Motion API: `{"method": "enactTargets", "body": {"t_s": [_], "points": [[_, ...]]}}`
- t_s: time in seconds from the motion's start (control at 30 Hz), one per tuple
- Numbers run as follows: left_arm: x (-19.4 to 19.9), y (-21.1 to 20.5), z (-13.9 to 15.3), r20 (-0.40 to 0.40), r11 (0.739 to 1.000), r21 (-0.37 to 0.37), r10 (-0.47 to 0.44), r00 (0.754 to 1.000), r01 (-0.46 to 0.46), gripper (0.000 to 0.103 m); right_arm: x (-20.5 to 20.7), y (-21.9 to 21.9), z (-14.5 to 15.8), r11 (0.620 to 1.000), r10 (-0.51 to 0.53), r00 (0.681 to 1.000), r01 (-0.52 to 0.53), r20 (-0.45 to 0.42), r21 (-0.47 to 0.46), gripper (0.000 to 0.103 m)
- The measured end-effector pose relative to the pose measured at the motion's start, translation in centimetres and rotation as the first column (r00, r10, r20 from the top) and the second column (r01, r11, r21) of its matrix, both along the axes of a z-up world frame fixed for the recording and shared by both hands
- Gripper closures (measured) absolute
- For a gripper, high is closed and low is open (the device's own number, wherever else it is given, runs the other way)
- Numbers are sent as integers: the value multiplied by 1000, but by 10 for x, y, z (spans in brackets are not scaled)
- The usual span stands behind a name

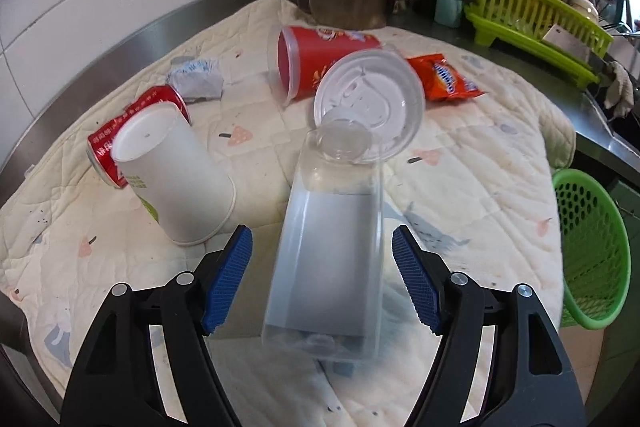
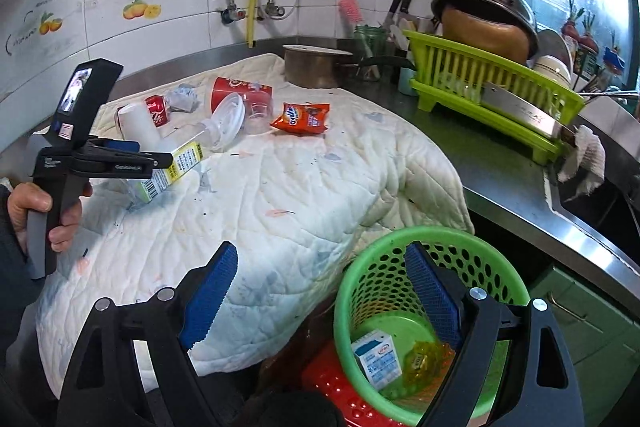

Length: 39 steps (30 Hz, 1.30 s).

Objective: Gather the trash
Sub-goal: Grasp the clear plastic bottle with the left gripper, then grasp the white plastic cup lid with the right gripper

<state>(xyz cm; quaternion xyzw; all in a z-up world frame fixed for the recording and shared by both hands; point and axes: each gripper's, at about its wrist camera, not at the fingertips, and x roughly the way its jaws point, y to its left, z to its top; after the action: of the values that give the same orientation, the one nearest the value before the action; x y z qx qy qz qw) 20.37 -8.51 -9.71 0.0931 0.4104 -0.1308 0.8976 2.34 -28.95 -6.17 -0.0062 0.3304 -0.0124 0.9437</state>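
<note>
left gripper [image 1: 322, 279] jaws wide astride clear box [image 1: 328, 259], white cup [image 1: 176, 175] beside, right gripper [image 2: 320, 295] jaws gaping over green basket [image 2: 400, 247]

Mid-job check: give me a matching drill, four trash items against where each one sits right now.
Items:
1. clear bottle
2. white paper cup
3. small carton
4. orange snack packet

Places:
A. inside the green basket
B. lying on its side against the red can
C. between the open fingers of the left hand-held gripper
D. flat on the quilt, toward the green dish rack

Pairs: 1-C, 2-B, 3-A, 4-D
</note>
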Motion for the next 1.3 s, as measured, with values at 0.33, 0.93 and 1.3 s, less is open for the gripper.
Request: {"method": "enactTargets", "body": {"t_s": [0.33, 0.93, 1.3], "points": [[17, -3, -18, -56, 1000, -25, -19, 998, 17, 41, 32, 11, -1, 999, 47, 999, -47, -12, 9, 20], [-27, 22, 2, -3, 996, -91, -27, 1000, 27, 50, 122, 33, 7, 974, 173, 985, -167, -27, 151, 27], [-62, 75, 34, 78, 989, -138, 55, 995, -43, 50, 200, 56, -16, 951, 201, 977, -176, -76, 253, 42]]}}
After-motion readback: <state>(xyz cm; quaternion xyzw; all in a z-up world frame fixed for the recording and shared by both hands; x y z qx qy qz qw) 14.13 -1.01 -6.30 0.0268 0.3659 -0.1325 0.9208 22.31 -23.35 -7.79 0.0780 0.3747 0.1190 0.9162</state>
